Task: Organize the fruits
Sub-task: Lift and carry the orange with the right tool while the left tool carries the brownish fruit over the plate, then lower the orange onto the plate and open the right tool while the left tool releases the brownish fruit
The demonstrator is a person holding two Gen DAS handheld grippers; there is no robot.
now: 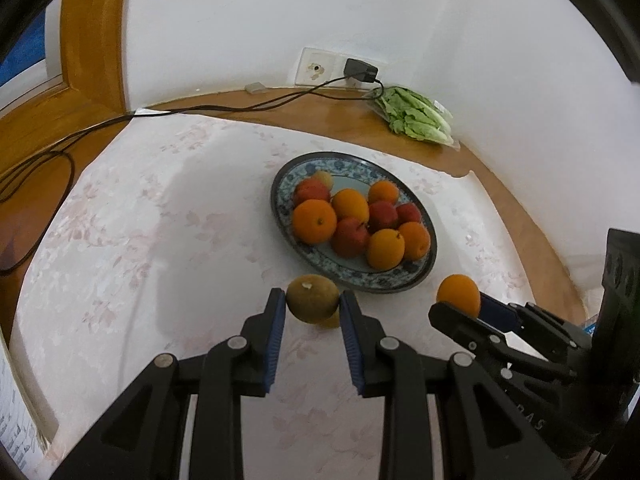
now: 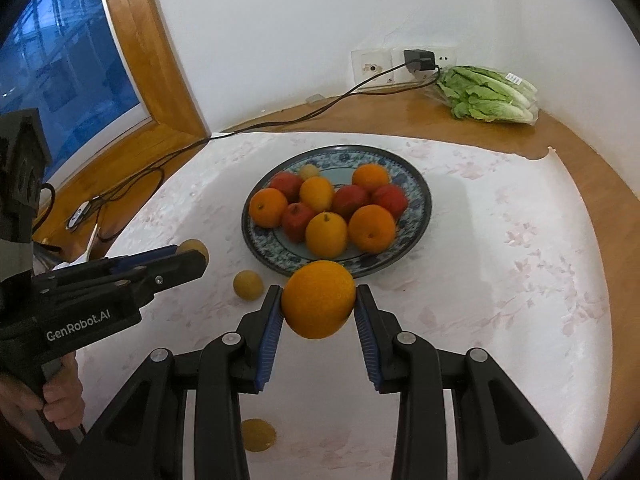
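A blue patterned plate point(image 1: 384, 284) point(image 2: 420, 184) on the white tablecloth holds several oranges point(image 1: 314, 221) point(image 2: 372, 227) and red apples point(image 1: 350, 237) point(image 2: 298, 220). My left gripper point(image 1: 313, 300) is shut on a brown-green round fruit point(image 1: 312, 298), held above the cloth just in front of the plate; it also shows in the right wrist view point(image 2: 196, 249). My right gripper point(image 2: 319, 300) is shut on an orange point(image 2: 319, 300) near the plate's front rim, also seen in the left wrist view point(image 1: 459, 294). A small yellow fruit point(image 2: 248, 285) lies on the cloth between the grippers.
A bagged lettuce point(image 1: 416, 114) point(image 2: 486, 94) lies at the back right by the wall socket with a charger point(image 1: 360, 70) and black cables point(image 1: 60, 160). Another yellow fruit point(image 2: 258, 434) lies near the front edge. The wooden table rim point(image 2: 592, 168) curves around the cloth.
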